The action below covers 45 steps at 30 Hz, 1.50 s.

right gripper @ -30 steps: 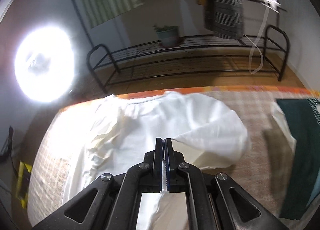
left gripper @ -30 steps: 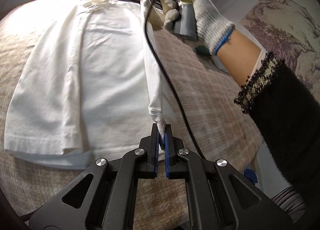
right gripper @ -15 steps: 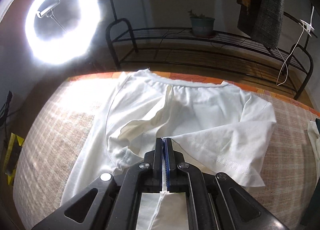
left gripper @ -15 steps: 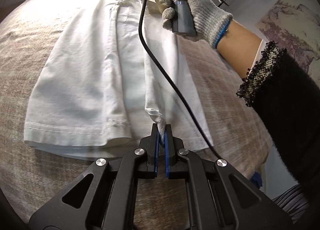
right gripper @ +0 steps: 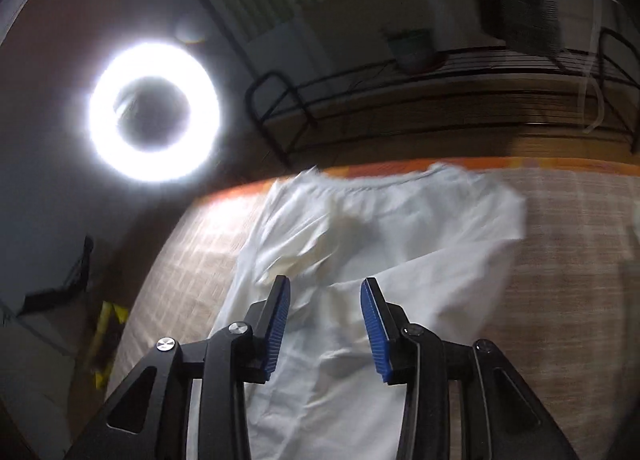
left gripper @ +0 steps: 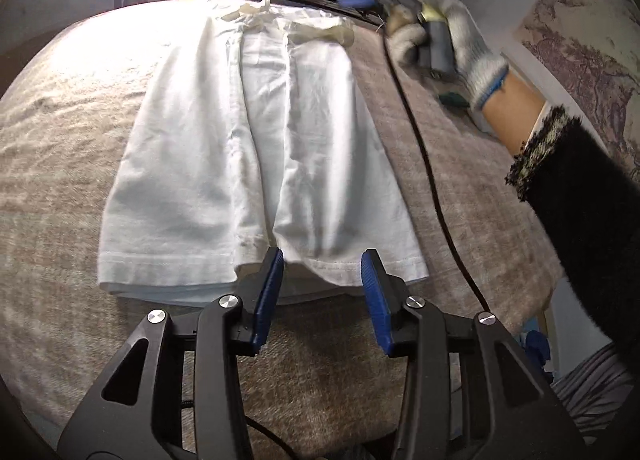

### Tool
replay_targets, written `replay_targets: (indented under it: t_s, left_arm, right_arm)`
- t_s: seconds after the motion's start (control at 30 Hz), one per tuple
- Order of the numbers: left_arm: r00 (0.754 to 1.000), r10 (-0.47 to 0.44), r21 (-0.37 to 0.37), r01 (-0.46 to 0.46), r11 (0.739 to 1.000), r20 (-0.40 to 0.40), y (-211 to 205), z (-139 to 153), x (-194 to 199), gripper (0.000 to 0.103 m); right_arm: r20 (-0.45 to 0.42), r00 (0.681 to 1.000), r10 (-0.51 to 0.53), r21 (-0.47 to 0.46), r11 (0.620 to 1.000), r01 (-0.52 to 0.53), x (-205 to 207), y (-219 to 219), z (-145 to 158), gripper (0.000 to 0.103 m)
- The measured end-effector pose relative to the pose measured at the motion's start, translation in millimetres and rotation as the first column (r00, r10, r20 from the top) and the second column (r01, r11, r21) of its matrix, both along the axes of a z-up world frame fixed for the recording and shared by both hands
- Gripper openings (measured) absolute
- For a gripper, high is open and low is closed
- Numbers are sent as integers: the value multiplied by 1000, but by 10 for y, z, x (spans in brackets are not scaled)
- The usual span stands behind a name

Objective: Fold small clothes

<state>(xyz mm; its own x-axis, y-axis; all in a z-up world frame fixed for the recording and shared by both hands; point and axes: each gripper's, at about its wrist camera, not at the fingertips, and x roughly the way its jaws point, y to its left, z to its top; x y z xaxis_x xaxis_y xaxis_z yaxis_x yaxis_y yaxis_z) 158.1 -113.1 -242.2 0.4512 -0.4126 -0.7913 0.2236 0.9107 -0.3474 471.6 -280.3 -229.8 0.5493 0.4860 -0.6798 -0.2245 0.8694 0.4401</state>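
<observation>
A small white shirt [left gripper: 248, 148] lies on the beige cloth-covered table [left gripper: 60, 188], both sides folded in toward the middle, hem nearest me. My left gripper [left gripper: 322, 258] hovers just above the hem; its jaws are opening and nothing is pinched between the blue pads. In the right wrist view the same white shirt [right gripper: 380, 244] spreads below my right gripper [right gripper: 325, 287], whose jaws are also opening with no cloth between them. A gloved hand [left gripper: 448, 36] carries the right gripper at the table's far right.
A black cable [left gripper: 424, 148] runs across the table to the right of the shirt. A bright ring light [right gripper: 154, 112] stands at the left and a black metal rack [right gripper: 400, 100] with a plant pot stands behind the table. A dark sleeve [left gripper: 580, 196] fills the right edge.
Both grippers were shut on the shirt's right side and carried it over the middle. Now both have let go, their jaws stand apart, and the fold lies flat.
</observation>
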Motion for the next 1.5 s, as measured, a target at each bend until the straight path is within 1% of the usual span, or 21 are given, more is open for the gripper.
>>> replay_targets:
  t_s: [0.03, 0.1, 0.2, 0.3, 0.37, 0.47, 0.53, 0.57, 0.6, 0.63, 0.67, 0.7, 0.83, 0.93, 1.03, 1.1, 1.2, 1.33, 1.43, 1.47, 1.5]
  left_arm:
    - [1000, 1, 1, -1, 1000, 1, 9, 39, 4, 40]
    - [1000, -4, 4, 4, 1000, 10, 44, 143, 32, 40]
    - [1000, -15, 34, 15, 999, 26, 147, 287, 106, 40]
    - [999, -15, 67, 12, 998, 40, 260, 369, 197, 40]
    - [998, 12, 77, -17, 997, 67, 343, 424, 244, 40]
    - [996, 58, 14, -59, 998, 64, 478, 431, 342, 40]
    - [996, 52, 3, -52, 999, 78, 460, 477, 350, 40]
    - [995, 39, 4, -39, 999, 90, 435, 503, 335, 40]
    - [995, 29, 3, -29, 1000, 98, 410, 526, 323, 40]
    - [994, 18, 4, -18, 1000, 107, 397, 547, 308, 40]
    - [994, 10, 5, -11, 1000, 113, 378, 561, 300, 40]
    - [993, 2, 3, -3, 1000, 118, 366, 578, 287, 40]
    - [993, 8, -18, -6, 1000, 117, 395, 594, 308, 40]
    - [993, 14, -29, -11, 1000, 115, 418, 602, 330, 40]
    - [993, 14, -28, -11, 1000, 121, 431, 608, 338, 40]
    - [992, 14, -18, -12, 1000, 127, 440, 602, 343, 40]
    - [992, 19, -11, -18, 1000, 124, 467, 587, 361, 40]
    - [993, 32, -7, -31, 999, 117, 519, 552, 397, 40]
    - [993, 41, -1, -41, 999, 107, 545, 511, 442, 40]
    - [994, 43, 0, -43, 999, 104, 552, 501, 454, 40]
    - [993, 45, 5, -46, 999, 105, 555, 488, 469, 40]
  right_arm:
    - [-2, 998, -65, 1, 998, 65, 1, -204, -1, 44]
    - [-28, 987, -157, 1, 988, 157, 18, -480, -74, 44]
    - [-79, 974, -212, 29, 976, 215, 68, -691, -237, 44]
    - [-113, 975, -191, 21, 981, 195, 77, -636, -356, 44]
    - [-120, 979, -166, 7, 986, 168, 79, -523, -355, 44]
    - [-114, 984, -137, -24, 991, 135, 77, -373, -281, 47]
    - [-123, 981, -148, -109, 985, 135, 98, -284, -269, 47]
    - [-132, 979, -153, -146, 980, 133, 103, -253, -281, 41]
    - [-142, 978, -155, -165, 978, 131, 100, -241, -300, 26]
    - [-160, 977, -141, -153, 981, 117, 107, -230, -333, 18]
    - [-165, 977, -136, -138, 984, 114, 98, -238, -339, 4]
    - [-163, 977, -136, -125, 985, 116, 97, -258, -339, 0]
    - [-85, 987, -139, -149, 981, 125, 106, -185, -84, 0]
    - [-29, 996, -84, -221, 972, 75, 176, 57, 127, 0]
    - [-10, 999, -33, -273, 962, 29, 290, 364, 219, 0]
    - [-12, 1000, -16, -288, 958, 12, 426, 540, 191, 0]
    - [-30, 1000, 2, -283, 959, -10, 588, 769, 92, 0]
    - [-55, 998, 28, -293, 955, -43, 744, 1029, -137, 0]
    - [-66, 998, 18, -298, 954, -37, 823, 1115, -300, 0]
    - [-66, 998, 9, -293, 956, -28, 842, 1119, -345, 3]
    - [-59, 998, 16, -264, 964, -31, 852, 1105, -380, 8]
